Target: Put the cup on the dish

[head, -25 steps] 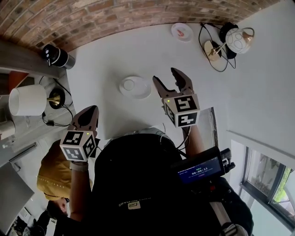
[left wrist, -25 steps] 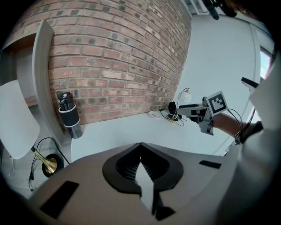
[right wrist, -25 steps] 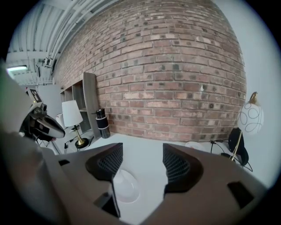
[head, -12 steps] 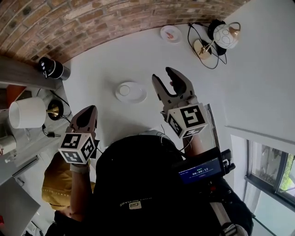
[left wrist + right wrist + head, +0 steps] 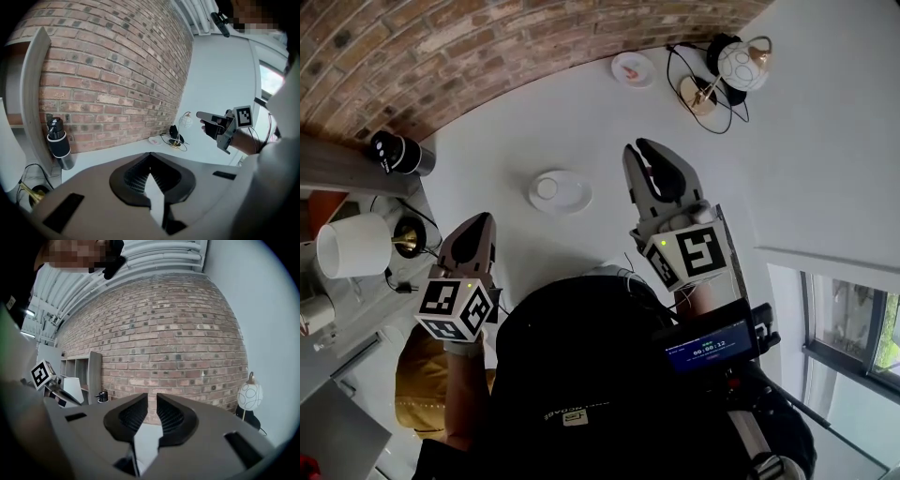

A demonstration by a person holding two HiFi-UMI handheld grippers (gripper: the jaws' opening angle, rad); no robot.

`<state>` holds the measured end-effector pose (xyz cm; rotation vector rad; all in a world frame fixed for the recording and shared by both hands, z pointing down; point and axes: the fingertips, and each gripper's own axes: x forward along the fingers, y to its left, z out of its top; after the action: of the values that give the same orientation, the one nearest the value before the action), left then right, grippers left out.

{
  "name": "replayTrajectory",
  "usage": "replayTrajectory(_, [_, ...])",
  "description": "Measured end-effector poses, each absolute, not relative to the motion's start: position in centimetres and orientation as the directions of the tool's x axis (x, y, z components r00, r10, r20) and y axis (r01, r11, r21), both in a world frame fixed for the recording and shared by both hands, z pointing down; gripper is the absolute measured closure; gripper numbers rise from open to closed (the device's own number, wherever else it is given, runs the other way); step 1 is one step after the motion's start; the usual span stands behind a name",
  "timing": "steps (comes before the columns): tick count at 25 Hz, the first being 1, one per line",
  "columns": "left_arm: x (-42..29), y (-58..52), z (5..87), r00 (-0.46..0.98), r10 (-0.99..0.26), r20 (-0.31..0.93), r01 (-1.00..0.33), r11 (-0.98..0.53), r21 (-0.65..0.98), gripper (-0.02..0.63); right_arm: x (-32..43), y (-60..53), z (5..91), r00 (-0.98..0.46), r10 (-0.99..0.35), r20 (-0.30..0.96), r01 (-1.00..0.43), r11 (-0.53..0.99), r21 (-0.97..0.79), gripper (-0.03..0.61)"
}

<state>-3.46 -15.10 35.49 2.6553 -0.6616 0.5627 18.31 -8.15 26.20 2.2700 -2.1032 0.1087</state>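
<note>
In the head view the left tool (image 5: pixel 479 227) hangs at 8 o'clock from the picture's centre, over the edge of the white desk (image 5: pixel 581 112). It is clenched on nothing: its own view shows the jaw tips meeting with no thing between them.

At 10 o'clock from the centre the small white cup (image 5: pixel 547 187) stands upright on the round white dish (image 5: pixel 574 197), apart from both tools.

The right tool (image 5: pixel 640 150), at 1 o'clock, has just been closing its jaws. They stand almost together, with only a slit left and nothing in it.

So the task looks done: the cup is on the dish and both tools are free of it. Nothing seems left but to draw back.

Only the head view shows the cup and dish. The left gripper view looks past them to the red brick wall (image 5: pixel 117 70), with a black flask (image 5: pixel 57 140) at 9 o'clock and the right tool at 3 o'clock. The right gripper view shows a pale shelf unit (image 5: pixel 91 376) at 9 o'clock and a white globe lamp (image 5: pixel 248 397) at 4 o'clock.
</note>
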Motion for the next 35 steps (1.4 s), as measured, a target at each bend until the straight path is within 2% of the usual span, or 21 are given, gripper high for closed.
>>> replayTrajectory(11, [-3.0,-15.1,34.8,0.836,-0.351,0.421,-0.476,-0.846,0.241,0.607,16.7,-8.0,24.9,0.055,-0.997,0.061,-0.998,-0.054,0.019,0.515])
replayTrajectory(25, [-3.9,-15.2,35.4,0.829,-0.350,0.437,-0.482,-0.843,0.238,0.607,15.4,-8.6,25.5,0.032,-0.994,0.101,-0.999,-0.028,0.041,0.515])
replayTrajectory(28, [-3.8,-15.1,35.5,0.826,-0.349,0.442,-0.482,-0.844,0.236,0.607,15.3,-8.6,25.8,0.027,-0.993,0.113,-0.999,-0.021,0.048,0.540])
replayTrajectory(35, [-3.9,-15.0,35.8,0.823,-0.343,0.452,-0.480,-0.846,0.232,0.607,15.5,-8.3,26.2,0.033,-0.991,0.126,-0.999,-0.029,0.037,0.541])
